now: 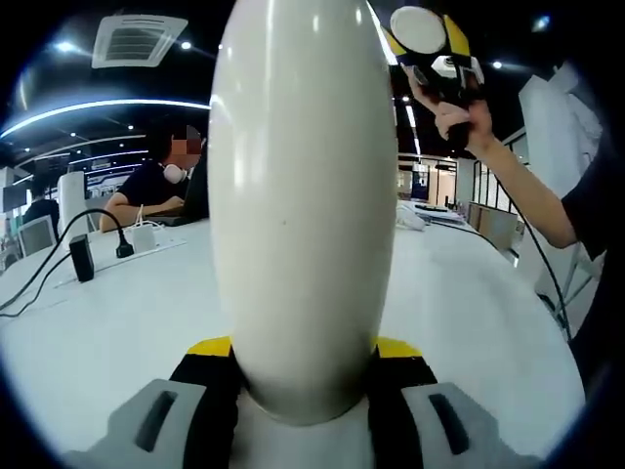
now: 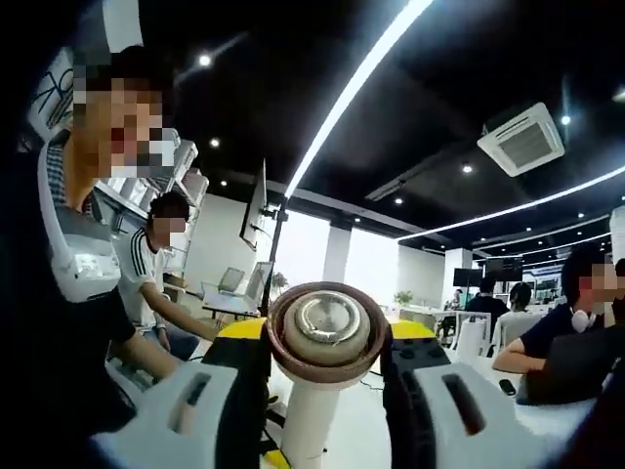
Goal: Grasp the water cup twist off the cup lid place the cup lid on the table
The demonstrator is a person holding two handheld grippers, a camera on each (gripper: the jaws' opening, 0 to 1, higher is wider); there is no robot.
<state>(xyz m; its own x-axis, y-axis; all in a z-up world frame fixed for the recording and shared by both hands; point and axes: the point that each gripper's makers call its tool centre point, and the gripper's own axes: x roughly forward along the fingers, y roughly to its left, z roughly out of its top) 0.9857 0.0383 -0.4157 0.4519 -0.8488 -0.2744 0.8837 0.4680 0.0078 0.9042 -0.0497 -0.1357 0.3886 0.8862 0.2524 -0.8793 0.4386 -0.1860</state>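
The tall white water cup (image 1: 303, 195) stands upright between the yellow-tipped jaws of my left gripper (image 1: 303, 350), which is shut on its lower body above the white table (image 1: 117, 313). The cup's top runs out of this view. Up and to the right, a hand holds my right gripper (image 1: 441, 54) with the round white cup lid (image 1: 418, 29) in its jaws, apart from the cup. In the right gripper view the lid (image 2: 327, 332) faces me, a brown ring around a pale centre, pinched between the jaws of the right gripper (image 2: 327, 337). The white cup (image 2: 311, 420) shows below it.
A black charger and cable (image 1: 83, 256) and a small white box (image 1: 145, 236) lie on the table's left side. A seated person (image 1: 161, 186) works at the far edge, and others sit at desks (image 2: 562, 342). My operator's arm (image 1: 532, 195) crosses on the right.
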